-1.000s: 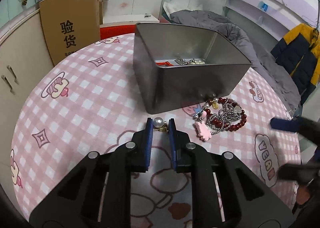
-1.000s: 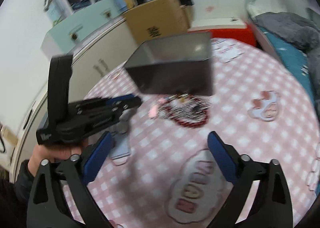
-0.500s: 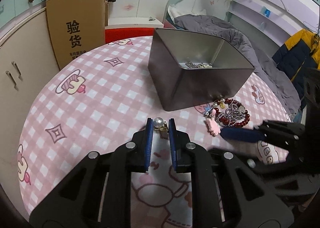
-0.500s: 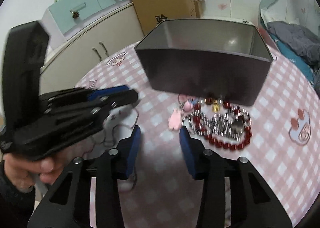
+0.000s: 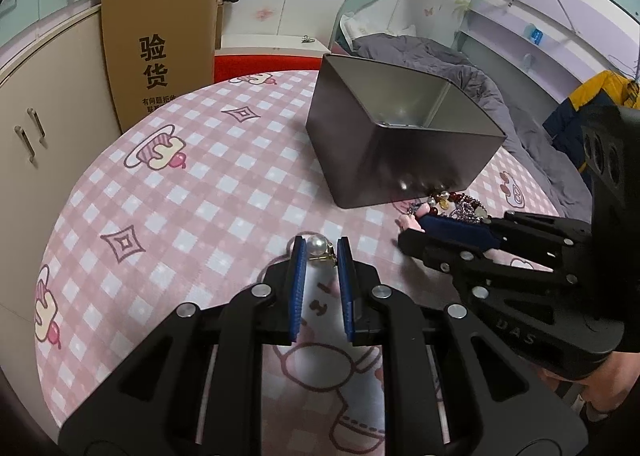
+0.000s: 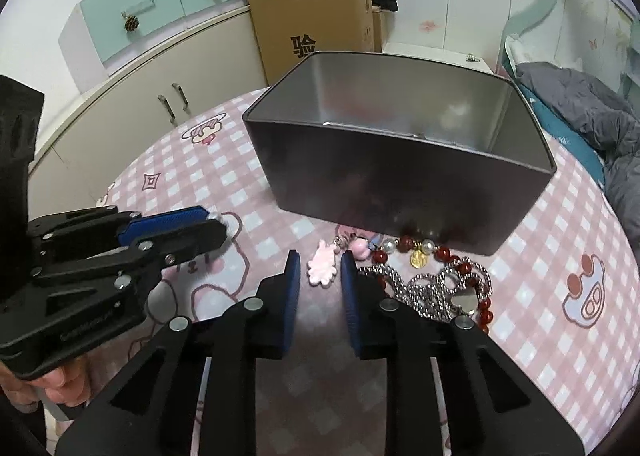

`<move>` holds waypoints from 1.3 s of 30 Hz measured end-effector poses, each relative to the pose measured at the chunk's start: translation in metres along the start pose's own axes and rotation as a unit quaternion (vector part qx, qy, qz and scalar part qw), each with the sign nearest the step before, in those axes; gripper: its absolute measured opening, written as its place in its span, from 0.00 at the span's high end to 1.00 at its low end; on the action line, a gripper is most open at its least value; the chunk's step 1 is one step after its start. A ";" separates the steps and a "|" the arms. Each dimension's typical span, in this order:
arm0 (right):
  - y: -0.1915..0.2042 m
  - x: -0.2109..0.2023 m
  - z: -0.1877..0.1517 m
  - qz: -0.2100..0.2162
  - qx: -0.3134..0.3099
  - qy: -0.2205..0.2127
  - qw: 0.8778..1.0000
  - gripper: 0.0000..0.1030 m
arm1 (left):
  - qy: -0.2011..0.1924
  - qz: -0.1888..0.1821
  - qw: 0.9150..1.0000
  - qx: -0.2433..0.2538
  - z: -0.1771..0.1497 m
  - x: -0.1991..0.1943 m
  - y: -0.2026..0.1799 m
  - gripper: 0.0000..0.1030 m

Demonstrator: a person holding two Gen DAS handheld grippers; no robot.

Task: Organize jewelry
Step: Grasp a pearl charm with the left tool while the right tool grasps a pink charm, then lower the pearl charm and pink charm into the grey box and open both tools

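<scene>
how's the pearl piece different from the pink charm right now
The pearl piece is round, white and glossy, pinched in the left gripper; the pink charm is flat, matte and lies on the tablecloth, with the right gripper closing around it. Both lie outside the metal box.

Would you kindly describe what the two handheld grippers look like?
Both the left gripper and the right gripper are matte black angular frames with silver screws and two flat fingers faced with ribbed blue pads. Faint embossed lettering marks the right one's body. No cables show.
</scene>
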State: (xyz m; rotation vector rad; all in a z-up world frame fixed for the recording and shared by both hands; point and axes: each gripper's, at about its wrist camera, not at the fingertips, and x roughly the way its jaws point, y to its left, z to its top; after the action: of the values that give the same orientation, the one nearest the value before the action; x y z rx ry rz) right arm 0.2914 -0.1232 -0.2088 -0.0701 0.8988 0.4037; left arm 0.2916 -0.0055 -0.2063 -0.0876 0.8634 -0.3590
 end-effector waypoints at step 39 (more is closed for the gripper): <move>-0.022 -0.099 -0.004 0.097 0.043 -0.072 0.992 0.86 | 0.017 0.037 0.998 0.038 -0.013 -0.008 -0.003 0.53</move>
State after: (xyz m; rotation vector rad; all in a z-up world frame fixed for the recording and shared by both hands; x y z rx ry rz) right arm 0.2420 -0.1754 -0.1375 0.1258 0.7808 0.5443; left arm 0.2763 -0.0041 -0.2079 0.0204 0.8839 -0.3240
